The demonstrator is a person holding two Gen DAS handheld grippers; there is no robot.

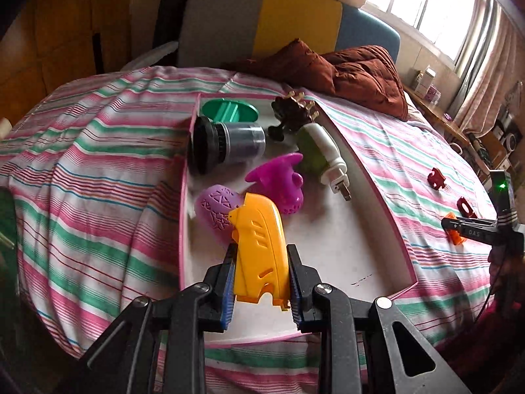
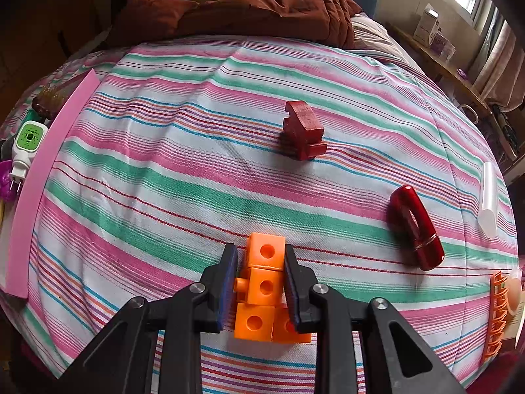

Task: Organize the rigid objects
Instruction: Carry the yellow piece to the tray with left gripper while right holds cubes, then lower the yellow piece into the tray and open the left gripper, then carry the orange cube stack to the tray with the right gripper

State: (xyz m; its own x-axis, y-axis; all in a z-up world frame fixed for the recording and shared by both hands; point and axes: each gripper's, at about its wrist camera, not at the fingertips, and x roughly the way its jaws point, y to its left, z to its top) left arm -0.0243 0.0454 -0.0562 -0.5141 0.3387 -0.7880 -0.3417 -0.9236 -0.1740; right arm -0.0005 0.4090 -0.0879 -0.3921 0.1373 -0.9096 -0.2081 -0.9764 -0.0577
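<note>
The yellow plastic shell (image 1: 259, 246) is pinched between the left gripper (image 1: 261, 282) fingers, above the near end of the pink-edged tray (image 1: 370, 177). Right of the tray, on the striped bed (image 2: 197, 164), the right gripper (image 2: 261, 282) fingers are clamped on orange linked cubes (image 2: 262, 282), apparently resting on the sheet.

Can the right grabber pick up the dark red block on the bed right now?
Probably not yet. The right gripper is already shut on the orange cubes, so it has no free grip. The red block itself lies in the open on the striped sheet, nothing blocking it.
</note>
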